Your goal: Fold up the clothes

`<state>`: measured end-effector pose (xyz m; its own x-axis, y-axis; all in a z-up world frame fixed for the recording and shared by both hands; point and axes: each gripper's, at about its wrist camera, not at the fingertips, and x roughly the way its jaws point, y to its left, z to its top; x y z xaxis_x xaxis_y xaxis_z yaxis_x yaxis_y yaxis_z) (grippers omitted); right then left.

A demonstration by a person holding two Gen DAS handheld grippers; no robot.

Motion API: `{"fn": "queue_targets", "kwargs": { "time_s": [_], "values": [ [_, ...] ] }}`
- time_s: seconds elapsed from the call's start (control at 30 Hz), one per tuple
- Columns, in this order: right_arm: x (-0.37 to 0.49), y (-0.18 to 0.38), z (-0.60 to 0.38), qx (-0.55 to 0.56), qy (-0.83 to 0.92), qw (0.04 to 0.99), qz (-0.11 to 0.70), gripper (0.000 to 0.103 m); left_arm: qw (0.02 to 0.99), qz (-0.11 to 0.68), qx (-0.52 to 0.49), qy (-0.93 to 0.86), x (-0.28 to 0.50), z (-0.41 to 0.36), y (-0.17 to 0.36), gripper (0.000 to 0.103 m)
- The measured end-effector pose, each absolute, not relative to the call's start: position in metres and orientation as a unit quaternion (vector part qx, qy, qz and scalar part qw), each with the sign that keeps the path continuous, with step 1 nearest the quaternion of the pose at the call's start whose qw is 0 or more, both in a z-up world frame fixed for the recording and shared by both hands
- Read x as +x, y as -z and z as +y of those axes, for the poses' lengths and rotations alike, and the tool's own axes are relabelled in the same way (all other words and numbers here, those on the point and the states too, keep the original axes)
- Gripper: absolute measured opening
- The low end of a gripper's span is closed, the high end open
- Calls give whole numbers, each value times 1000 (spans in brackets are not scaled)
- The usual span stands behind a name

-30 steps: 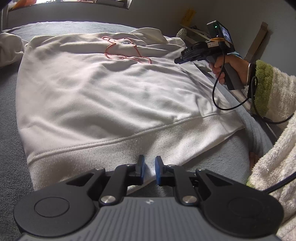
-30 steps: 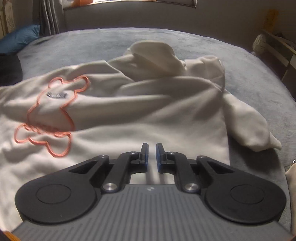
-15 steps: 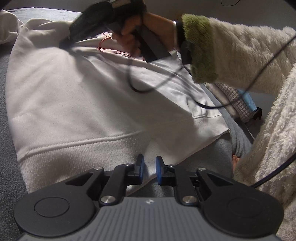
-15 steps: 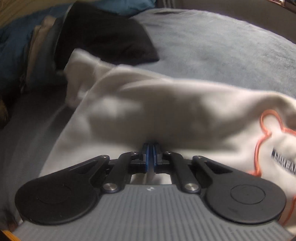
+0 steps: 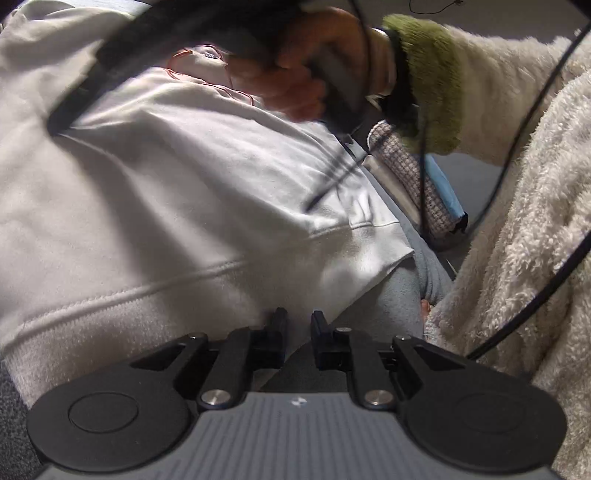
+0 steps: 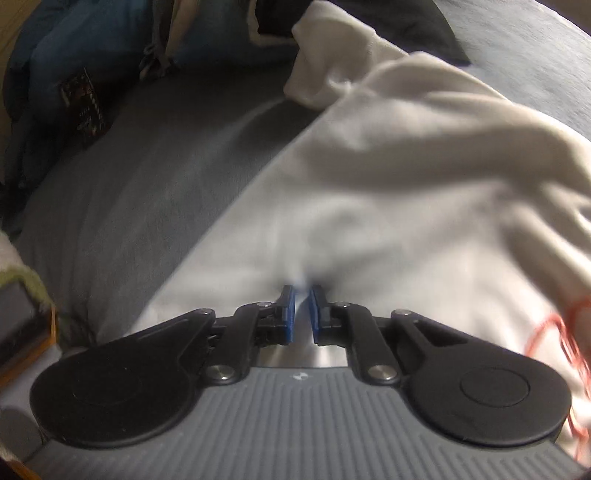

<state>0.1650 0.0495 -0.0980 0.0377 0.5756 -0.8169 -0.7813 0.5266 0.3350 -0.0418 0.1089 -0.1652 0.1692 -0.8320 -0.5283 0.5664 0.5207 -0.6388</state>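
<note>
A white sweatshirt (image 5: 166,184) with an orange outline print (image 5: 207,62) lies spread on a grey bedcover (image 5: 402,295). My left gripper (image 5: 298,325) sits at the ribbed hem near its right corner. Its pads are a little apart, with the hem's edge pinched between them. A hand (image 5: 295,74) holds the other gripper across the top of this view, blurred, over the sweatshirt's left side. In the right wrist view my right gripper (image 6: 303,295) points down at the sweatshirt (image 6: 388,203) close to its side edge. Its jaws are opening to a narrow gap, and the cloth lies beneath the pads, unpinched.
A fuzzy cream sleeve (image 5: 517,221) with a green cuff and black cables fill the right of the left wrist view. A checked cloth (image 5: 413,177) lies past the bed's edge. Dark clothes (image 6: 369,22) and blue bedding (image 6: 74,44) lie beyond the sweatshirt on the grey bedcover (image 6: 147,184).
The right gripper has swept from the sweatshirt's right shoulder across to its left side and tilted down. Its jaws closed, then parted slightly. The left gripper dipped a little, still at the hem.
</note>
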Motion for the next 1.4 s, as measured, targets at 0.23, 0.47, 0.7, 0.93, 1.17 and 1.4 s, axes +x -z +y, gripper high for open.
{"fn": "queue_targets", "kwargs": {
  "time_s": [0.23, 0.47, 0.7, 0.93, 1.17, 1.4],
  "values": [
    [227, 39, 56, -57, -413, 788, 453, 10, 725, 444, -184, 493, -35, 112, 176, 15],
    [214, -7, -48, -136, -259, 783, 549, 11, 695, 473, -232, 489, -18, 114, 190, 5],
    [163, 50, -105, -89, -256, 790, 550, 11, 698, 479, -201, 494, -16, 105, 187, 4],
    [230, 100, -119, -35, -296, 847, 441, 5, 710, 491, -141, 484, -18, 86, 174, 4],
    [277, 77, -159, 25, -308, 860, 407, 11, 718, 545, -83, 425, -19, 65, 151, 4],
    [203, 76, -198, -95, -501, 730, 456, 15, 723, 569, -19, 391, -21, 41, 139, 4]
  ]
}}
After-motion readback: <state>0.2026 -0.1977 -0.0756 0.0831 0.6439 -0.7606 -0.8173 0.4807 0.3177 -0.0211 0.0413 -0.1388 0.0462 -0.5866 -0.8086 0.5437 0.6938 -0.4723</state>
